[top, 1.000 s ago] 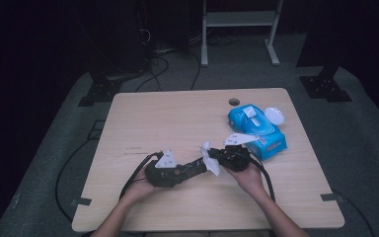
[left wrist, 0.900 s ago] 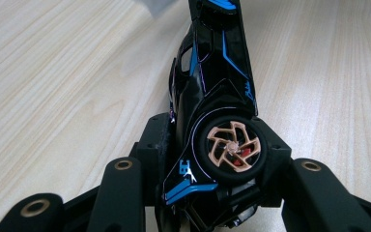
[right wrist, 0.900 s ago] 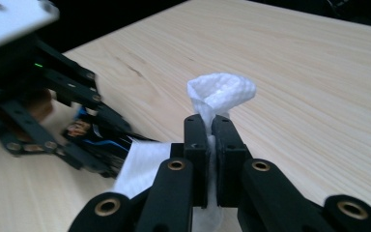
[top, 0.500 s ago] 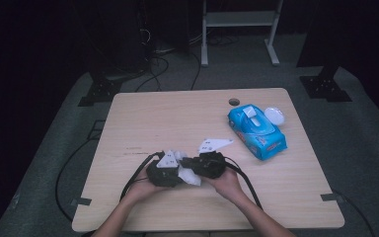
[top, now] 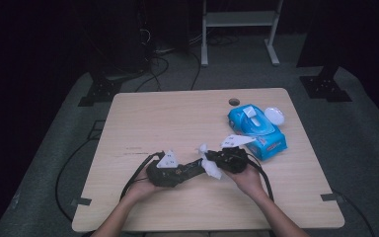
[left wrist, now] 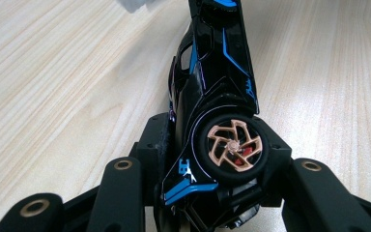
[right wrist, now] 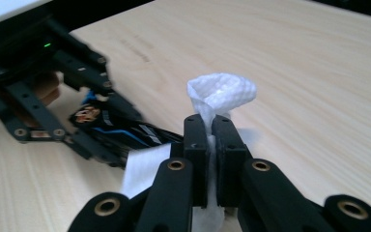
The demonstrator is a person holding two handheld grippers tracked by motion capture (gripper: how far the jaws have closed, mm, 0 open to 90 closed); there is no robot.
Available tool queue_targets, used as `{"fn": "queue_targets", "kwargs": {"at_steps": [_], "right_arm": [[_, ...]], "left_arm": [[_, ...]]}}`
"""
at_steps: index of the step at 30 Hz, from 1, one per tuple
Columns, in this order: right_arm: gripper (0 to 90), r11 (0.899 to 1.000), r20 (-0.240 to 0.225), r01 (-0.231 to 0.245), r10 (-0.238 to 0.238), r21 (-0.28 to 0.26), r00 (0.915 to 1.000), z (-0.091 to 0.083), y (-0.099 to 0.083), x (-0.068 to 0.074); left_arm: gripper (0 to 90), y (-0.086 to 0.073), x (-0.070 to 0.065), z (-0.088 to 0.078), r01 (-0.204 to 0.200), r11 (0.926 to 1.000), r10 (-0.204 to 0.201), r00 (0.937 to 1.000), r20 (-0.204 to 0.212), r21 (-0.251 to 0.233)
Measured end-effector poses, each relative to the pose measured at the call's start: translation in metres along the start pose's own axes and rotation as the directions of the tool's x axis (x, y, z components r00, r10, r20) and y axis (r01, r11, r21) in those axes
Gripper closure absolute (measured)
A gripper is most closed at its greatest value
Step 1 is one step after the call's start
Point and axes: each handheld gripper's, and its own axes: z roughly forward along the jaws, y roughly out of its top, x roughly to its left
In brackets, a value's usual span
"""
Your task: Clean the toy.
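Dark floor and cable runs surround your pale wooden surface (top: 177, 123), and a white-framed stand (top: 239, 29) sits on the floor well beyond its far edge.

Take the blue wipe pack (top: 256, 129) as your landmark; it lies toward the far right of the surface, with a small white round lid (top: 275, 115) just beside it on the far side.

Your right gripper (top: 217, 160) sits just on the near-left side of the pack. In the right gripper view its jaws are clenched on a white wipe (right wrist: 221, 94): the cloth is pinched between the pads, a bunched tuft stands up above the fingertips, and a flat flap hangs out on the left below them.

Your left gripper (top: 187, 170) lies farther to the near-left of the pack, well apart from it. It is grasping a black toy car (left wrist: 212, 96) with blue trim. In the left gripper view the car runs away from the camera between the jaws, turned on its side, with one copper-spoked wheel (left wrist: 232, 150) facing up and the pads pressed against its body.

From above, the wipe meets the car's free end, between your two grippers. Whether cloth and car are actually touching cannot be told.
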Motion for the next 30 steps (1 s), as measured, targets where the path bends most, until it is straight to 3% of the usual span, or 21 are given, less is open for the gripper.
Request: {"fn": "queue_targets", "kwargs": {"at_steps": [3,9,13,15,20,23,26,30], "right_arm": [[85.5,0.999,-0.003,-0.037,0.037,-0.014,0.9993,-0.008,-0.003,-0.007],[85.4,1.000,-0.048,-0.015,0.015,0.004,0.9987,0.005,-0.009,-0.003],[85.5,0.999,0.015,-0.043,0.043,0.024,0.9990,0.000,-0.012,-0.014],[85.5,0.997,-0.010,-0.076,0.076,0.009,0.9970,-0.003,-0.014,-0.017],[85.4,0.998,-0.121,-0.060,0.056,-0.029,0.9910,0.000,-0.006,-0.004],[85.3,0.999,-0.108,-0.037,0.036,-0.003,0.9935,0.006,-0.007,-0.003],[85.4,0.995,-0.129,-0.098,0.096,-0.012,0.9869,0.007,-0.013,-0.011],[85.4,0.997,-0.095,-0.074,0.072,-0.015,0.9928,0.001,-0.010,-0.009]], "left_arm": [[56.3,0.000,0.000,0.001,0.001,1.0000,-0.001,1.0000,0.002,-0.001],[56.4,0.000,0.001,0.000,0.000,1.0000,0.000,1.0000,0.002,0.002],[56.5,-0.001,0.001,0.000,0.003,1.0000,-0.003,1.0000,0.002,0.003],[56.3,0.000,0.002,0.000,0.002,1.0000,-0.002,1.0000,0.002,0.006],[56.4,0.001,0.002,0.001,0.003,1.0000,-0.003,1.0000,0.002,0.008],[56.6,0.000,0.003,-0.001,0.002,0.9999,-0.003,1.0000,0.005,0.013],[56.7,-0.001,0.004,-0.002,0.012,0.9999,-0.012,0.9999,0.011,0.007],[56.5,-0.001,0.004,-0.002,0.010,0.9999,-0.011,0.9999,0.010,0.012]]}}
